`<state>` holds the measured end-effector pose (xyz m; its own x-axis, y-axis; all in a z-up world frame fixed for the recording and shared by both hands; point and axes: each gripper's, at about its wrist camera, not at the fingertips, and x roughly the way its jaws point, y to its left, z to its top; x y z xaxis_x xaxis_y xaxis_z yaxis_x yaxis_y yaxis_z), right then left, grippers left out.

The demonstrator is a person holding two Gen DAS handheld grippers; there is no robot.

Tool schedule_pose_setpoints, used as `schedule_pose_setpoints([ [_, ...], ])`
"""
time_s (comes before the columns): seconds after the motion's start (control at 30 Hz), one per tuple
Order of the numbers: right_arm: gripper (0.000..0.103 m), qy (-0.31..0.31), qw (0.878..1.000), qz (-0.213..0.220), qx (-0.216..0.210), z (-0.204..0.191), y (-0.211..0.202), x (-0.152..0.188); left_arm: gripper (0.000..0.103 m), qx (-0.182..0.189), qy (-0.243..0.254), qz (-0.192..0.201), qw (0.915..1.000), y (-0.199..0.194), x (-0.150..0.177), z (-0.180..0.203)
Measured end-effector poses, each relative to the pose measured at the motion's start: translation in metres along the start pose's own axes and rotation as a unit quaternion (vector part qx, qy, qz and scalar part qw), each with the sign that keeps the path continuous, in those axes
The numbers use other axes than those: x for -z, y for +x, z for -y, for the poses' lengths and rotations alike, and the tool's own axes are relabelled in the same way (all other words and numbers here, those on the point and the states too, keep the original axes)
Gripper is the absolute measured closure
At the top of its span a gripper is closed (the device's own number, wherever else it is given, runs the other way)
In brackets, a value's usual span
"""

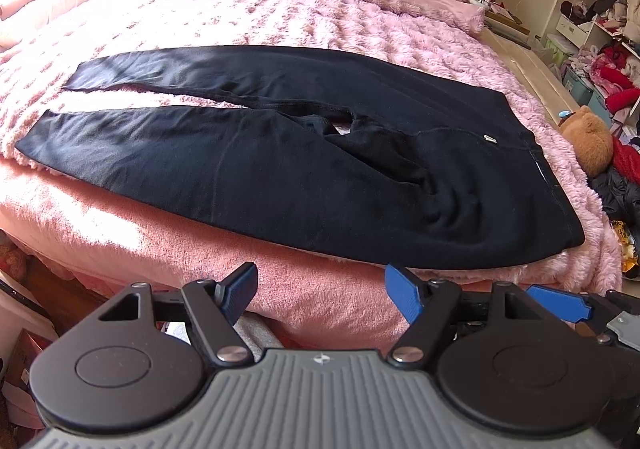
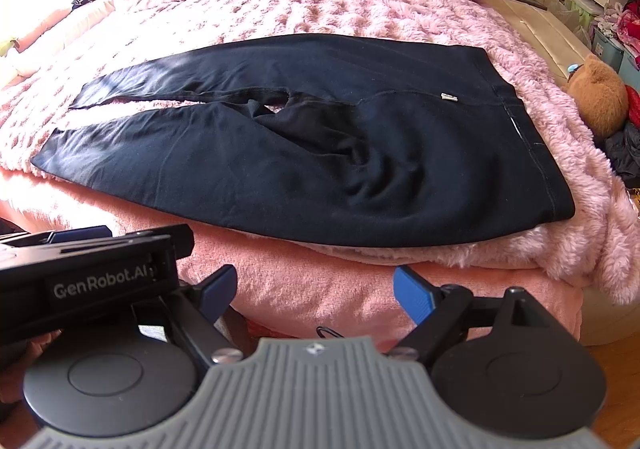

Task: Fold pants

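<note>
**A:** Where are the pants?

**B:** The black pants (image 1: 280, 153) lie flat across the bed (image 1: 120, 233), on a fluffy pink blanket (image 1: 320, 21). The waistband is to the right, the two legs run to the left with a narrow gap of blanket between them. The cloth is bunched and creased around the crotch, and a small white tag (image 1: 489, 138) sits near the waistband.

**A:** And the left hand-held gripper?

**B:** The left hand-held gripper (image 1: 320, 299) hangs just off the near edge of the bed, its blue pads (image 1: 240, 295) spread wide apart, gripping nothing and not touching the pants.

**A:** The right one?

**B:** Much the same. The right hand-held gripper (image 2: 316, 295) is also before the near edge, fingers spread, nothing between them. The two sit close side by side; the left one's black body shows at the left of the right wrist view.

**A:** Anything else nearby?

**B:** A brown teddy bear (image 2: 598, 97) lies beside the bed at the right, just past the waistband end.
</note>
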<state>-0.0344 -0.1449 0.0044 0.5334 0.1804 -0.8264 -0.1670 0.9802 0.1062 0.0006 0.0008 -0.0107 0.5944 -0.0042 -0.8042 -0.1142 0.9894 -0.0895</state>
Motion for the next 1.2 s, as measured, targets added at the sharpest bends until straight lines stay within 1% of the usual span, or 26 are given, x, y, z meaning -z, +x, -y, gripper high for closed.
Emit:
schedule_pose_setpoints([
  [1.2,0.022,-0.006,1.0,0.002,0.008,-0.0018,-0.001,0.0019,0.018,0.002,-0.005,0.0,1.0,0.0014,0.0004,-0.0019],
])
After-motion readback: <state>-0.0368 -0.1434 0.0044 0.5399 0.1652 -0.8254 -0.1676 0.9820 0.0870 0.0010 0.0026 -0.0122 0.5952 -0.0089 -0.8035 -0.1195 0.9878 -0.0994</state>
